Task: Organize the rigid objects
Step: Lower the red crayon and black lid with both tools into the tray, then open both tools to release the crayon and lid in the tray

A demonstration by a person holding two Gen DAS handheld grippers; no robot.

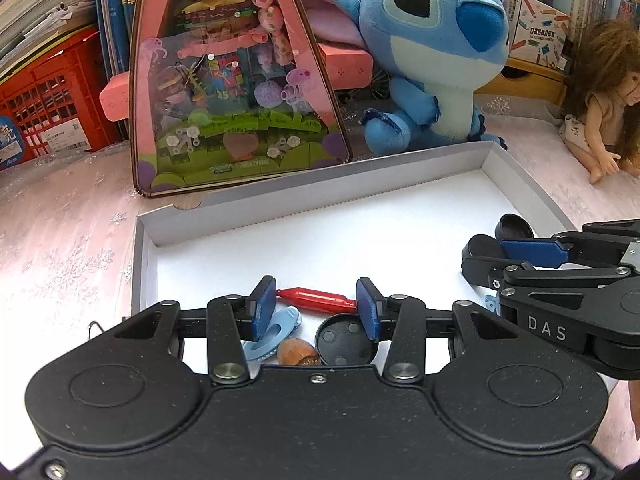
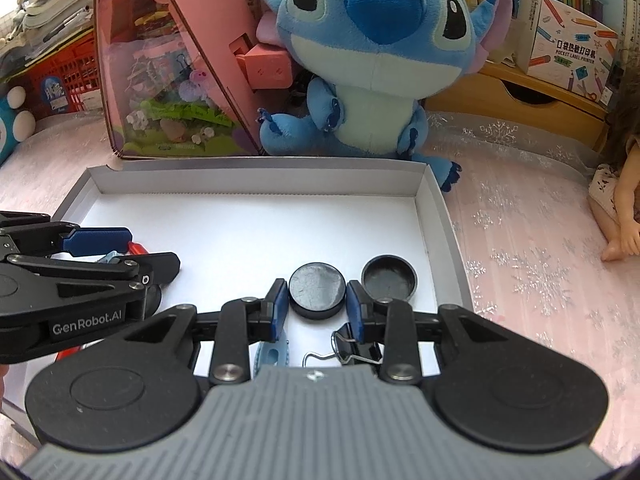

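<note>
A shallow white cardboard tray point(image 1: 144, 248) point(image 2: 440, 216) lies on the pink cloth. My left gripper point(image 1: 316, 308) point(image 2: 154, 250) hovers low over its near left part, shut endwise on a small red tube point(image 1: 316, 300) point(image 2: 136, 247). Under it lie a light blue clip point(image 1: 272, 332), a brown nut point(image 1: 298, 354) and a black round lid point(image 1: 346, 340). My right gripper point(image 2: 317, 306) point(image 1: 486, 258) is shut on a black disc point(image 2: 317, 290) point(image 1: 482, 246). A black cap point(image 2: 389, 278) point(image 1: 514, 226) sits open side up just right of it. A binder clip point(image 2: 356, 346) and another blue clip point(image 2: 274, 354) lie beneath the right gripper.
Behind the tray stand a pink triangular toy case point(image 1: 236, 80) and a blue plush toy point(image 1: 432, 52) point(image 2: 376, 60). A doll point(image 1: 600, 112) sits at the right. A red crate point(image 1: 52, 100), books and a wooden drawer box point(image 2: 520, 96) line the back. The far half of the tray is bare.
</note>
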